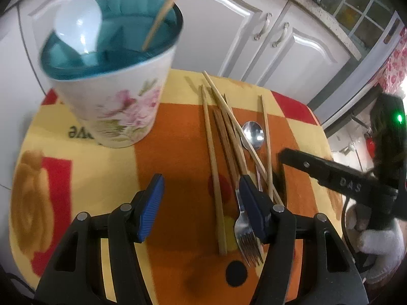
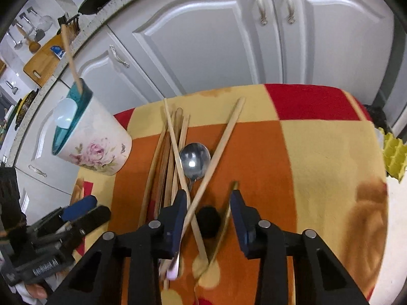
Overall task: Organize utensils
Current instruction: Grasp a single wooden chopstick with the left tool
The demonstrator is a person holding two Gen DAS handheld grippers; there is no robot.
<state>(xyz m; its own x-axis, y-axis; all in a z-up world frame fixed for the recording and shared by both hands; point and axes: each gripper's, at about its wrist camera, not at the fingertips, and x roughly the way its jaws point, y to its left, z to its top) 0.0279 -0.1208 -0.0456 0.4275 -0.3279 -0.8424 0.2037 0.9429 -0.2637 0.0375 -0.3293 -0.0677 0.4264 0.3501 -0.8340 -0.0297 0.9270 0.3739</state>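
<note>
Floral cup [image 1: 119, 106], teal inside, holds white spoon [image 1: 78, 29] and one chopstick [image 1: 165, 10]. Loose chopsticks [image 2: 175, 152], metal spoon [image 2: 195, 161], fork [image 1: 248, 239] lie on cloth between both grippers. Left gripper [image 1: 201, 203] and right gripper [image 2: 207, 218] spread wide, gripping nothing.

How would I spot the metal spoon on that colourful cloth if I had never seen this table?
Start at the flowered cup with the teal inside, standing on the checkered cloth. Look to its right, at the loose pile of wooden chopsticks on the orange square. The metal spoon lies among them, bowl up: the only shiny, rounded silver thing between the pale straight sticks.
</note>
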